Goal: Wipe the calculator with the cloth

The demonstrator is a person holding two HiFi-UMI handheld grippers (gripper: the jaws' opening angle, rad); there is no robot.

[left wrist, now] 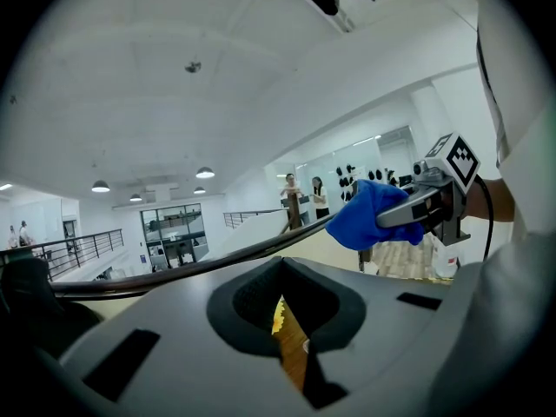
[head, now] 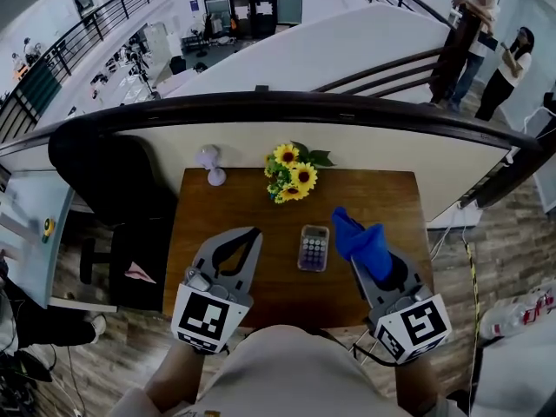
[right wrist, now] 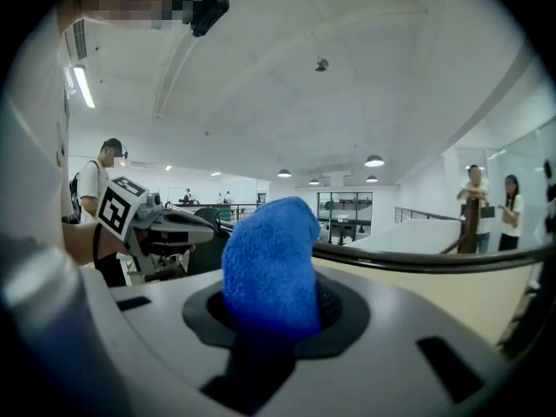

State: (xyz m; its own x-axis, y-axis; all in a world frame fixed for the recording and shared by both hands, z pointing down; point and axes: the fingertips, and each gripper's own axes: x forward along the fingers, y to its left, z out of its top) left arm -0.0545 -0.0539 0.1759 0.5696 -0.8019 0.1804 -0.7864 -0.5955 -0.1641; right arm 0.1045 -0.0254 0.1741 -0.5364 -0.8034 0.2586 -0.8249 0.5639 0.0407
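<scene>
One cloth masking right gripper jaws, left gripper closed, calculator keys unreadable

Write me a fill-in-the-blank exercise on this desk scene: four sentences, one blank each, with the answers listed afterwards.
1. The right gripper is shut on a ___ cloth.
2. In the head view, the calculator lies on the table to the ___ of the cloth.
3. The left gripper has its jaws together and holds ___.
4. The sunflowers at the table's far edge have ___ petals.

Missing words: blue; left; nothing; yellow.
</scene>
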